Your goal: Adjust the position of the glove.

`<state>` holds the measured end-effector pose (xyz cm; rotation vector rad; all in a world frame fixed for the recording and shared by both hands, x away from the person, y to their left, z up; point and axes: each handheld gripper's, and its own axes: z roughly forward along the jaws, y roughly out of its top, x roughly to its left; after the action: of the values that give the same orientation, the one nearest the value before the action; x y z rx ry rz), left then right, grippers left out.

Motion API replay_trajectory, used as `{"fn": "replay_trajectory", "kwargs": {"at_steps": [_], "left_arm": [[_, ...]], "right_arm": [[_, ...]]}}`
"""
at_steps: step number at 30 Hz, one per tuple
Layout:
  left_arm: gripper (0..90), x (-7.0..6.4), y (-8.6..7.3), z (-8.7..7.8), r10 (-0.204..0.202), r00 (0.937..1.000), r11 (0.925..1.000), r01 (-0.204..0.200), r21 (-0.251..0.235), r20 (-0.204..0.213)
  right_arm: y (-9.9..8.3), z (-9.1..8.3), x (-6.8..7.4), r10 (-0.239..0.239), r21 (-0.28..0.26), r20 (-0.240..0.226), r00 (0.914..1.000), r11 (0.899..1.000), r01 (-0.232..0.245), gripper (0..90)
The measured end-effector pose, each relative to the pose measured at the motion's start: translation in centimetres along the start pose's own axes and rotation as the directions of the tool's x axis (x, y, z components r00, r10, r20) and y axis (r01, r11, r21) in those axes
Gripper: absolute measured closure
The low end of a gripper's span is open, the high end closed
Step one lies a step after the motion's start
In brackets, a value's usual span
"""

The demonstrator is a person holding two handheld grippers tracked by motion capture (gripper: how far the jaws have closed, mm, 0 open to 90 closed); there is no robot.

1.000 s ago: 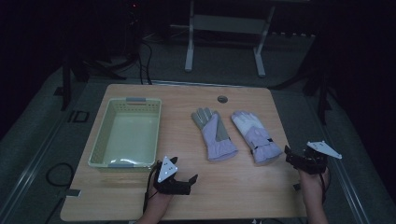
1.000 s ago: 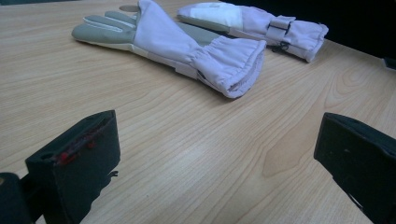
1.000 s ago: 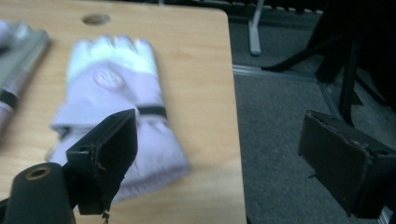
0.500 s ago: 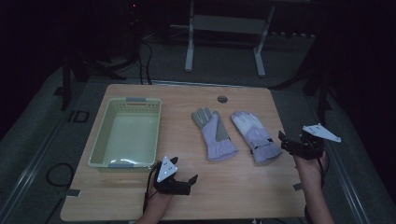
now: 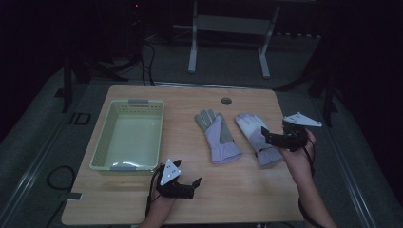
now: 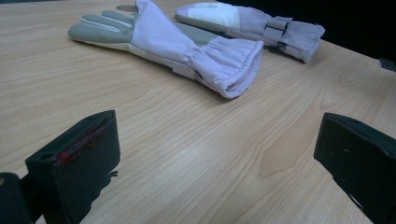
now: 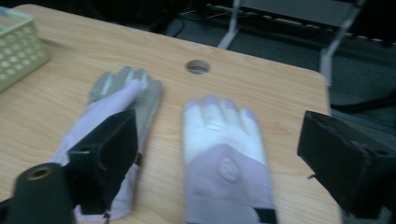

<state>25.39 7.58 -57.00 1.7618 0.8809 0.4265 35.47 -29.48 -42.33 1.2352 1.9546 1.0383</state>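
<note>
While my right hand-held gripper hovers wide open above the cuff of the right glove, holding nothing, my left hand-held gripper rests open on the table. The left glove lies just beside; the basket sits further left. No readable writing.

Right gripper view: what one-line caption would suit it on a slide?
Open right hand-held gripper poised above the right glove, beside the left glove, on a wooden table.
</note>
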Motion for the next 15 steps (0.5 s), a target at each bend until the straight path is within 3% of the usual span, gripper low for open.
{"fn": "replay_trajectory", "kwargs": {"at_steps": [15], "left_arm": [[0.6, 0.0, 0.0, 0.0, 0.001, 1.0000, 1.0000, -0.001, 0.000, 0.002]], "right_arm": [[2.3, 3.5, 3.3, -0.055, 0.012, -0.093, 0.9941, 0.998, 0.056, 26.9]]}}
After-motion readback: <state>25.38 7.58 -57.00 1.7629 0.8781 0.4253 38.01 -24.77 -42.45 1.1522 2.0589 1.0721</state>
